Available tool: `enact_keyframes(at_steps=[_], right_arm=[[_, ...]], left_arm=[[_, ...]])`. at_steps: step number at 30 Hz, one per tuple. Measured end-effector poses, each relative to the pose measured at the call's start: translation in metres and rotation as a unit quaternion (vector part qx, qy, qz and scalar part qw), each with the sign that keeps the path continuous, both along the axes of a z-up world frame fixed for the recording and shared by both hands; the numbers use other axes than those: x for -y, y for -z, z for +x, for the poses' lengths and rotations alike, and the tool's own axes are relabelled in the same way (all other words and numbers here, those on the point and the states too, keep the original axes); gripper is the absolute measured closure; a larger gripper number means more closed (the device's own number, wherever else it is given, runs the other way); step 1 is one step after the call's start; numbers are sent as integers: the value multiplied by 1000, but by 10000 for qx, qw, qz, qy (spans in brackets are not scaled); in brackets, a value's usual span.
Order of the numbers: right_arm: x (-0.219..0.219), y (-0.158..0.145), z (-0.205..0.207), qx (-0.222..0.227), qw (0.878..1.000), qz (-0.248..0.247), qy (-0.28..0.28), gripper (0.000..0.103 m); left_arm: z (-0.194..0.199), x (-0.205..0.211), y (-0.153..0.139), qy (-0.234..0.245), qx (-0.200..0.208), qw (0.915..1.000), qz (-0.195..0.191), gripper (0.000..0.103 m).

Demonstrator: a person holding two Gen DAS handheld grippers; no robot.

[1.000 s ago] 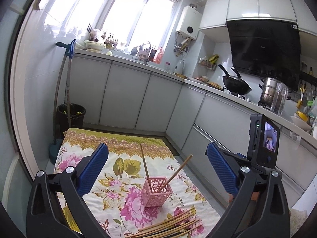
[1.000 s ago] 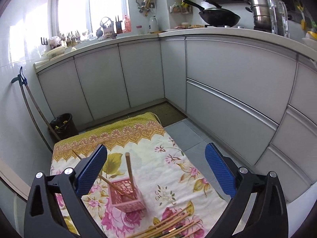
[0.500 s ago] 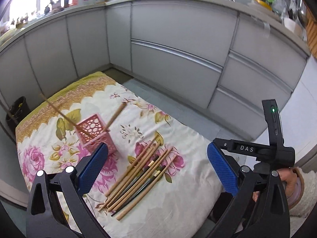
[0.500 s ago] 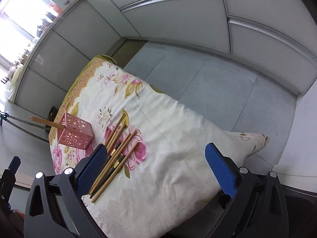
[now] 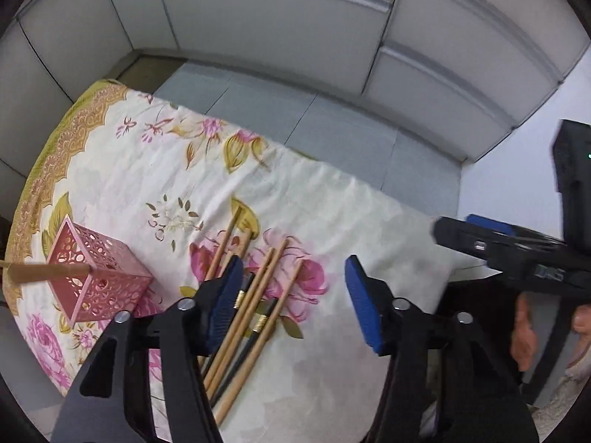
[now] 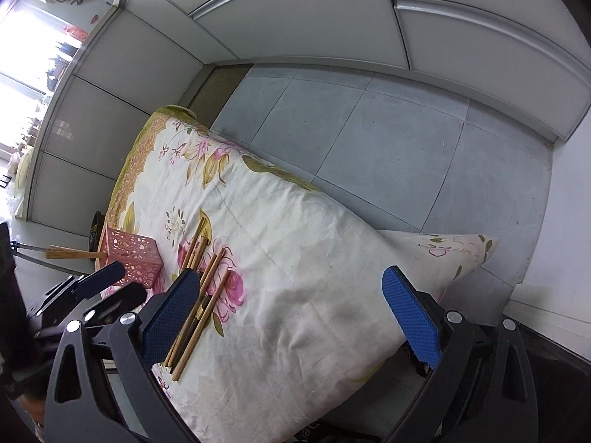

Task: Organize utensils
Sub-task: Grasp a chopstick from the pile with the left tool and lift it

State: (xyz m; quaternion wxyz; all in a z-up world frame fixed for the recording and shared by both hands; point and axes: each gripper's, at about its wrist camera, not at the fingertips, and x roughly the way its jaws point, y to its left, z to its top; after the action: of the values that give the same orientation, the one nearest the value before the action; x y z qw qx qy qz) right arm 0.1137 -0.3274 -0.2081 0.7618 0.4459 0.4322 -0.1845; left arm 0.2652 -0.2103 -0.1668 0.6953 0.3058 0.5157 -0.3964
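Both tongs had swung down toward the loose bundle of wooden chopsticks beside the pink perforated plastic holder on the floral-clothed table, left tongs and right tongs spread empty, probably lining up a pick.

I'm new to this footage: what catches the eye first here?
The flowered cloth over the table stands out, with a bundle of chopsticks lying loose near its front edge. Left of them stands a pink lattice holder, already holding a chopstick.
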Motion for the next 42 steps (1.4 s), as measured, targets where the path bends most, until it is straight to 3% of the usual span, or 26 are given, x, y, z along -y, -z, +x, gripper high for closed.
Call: enact_keyframes(at_steps=[2,3,8,18,23,28,31,35,39,42], right_arm=[[0,1,1,4,10000,33,-37,7],[0,1,2,4,10000,11,-67,7],[3,2,3,17,9999,72,-139,7],[3,10,9,-84,9994,238,-232,7],[1,13,11,-162,9992,281,-253,7],[-4,18,14,-230,9986,364,-320,7],[-7,20,16,-293,9983,379,-339,7],[-16,29,23,-437,9968,491,-448,7],[-34,39,39,-529,9921,873,-722,7],[-48,40,53,-578,9901,1011,-784,10]], left_arm=[[19,8,22,-97,6,9989,449,86],[27,12,33,-142,-4,9980,622,91],[58,15,62,-335,-18,9941,1035,90],[83,13,83,-339,-259,9927,1129,90],[92,13,83,-322,-569,9916,1119,94],[74,8,78,-338,-216,9944,981,95],[44,-1,66,-354,181,9966,716,95],[4,-37,21,-724,866,9936,-92,95],[-40,-80,-29,-1172,1427,9779,-983,95],[-68,-117,-62,-1555,1662,9607,-1586,95]])
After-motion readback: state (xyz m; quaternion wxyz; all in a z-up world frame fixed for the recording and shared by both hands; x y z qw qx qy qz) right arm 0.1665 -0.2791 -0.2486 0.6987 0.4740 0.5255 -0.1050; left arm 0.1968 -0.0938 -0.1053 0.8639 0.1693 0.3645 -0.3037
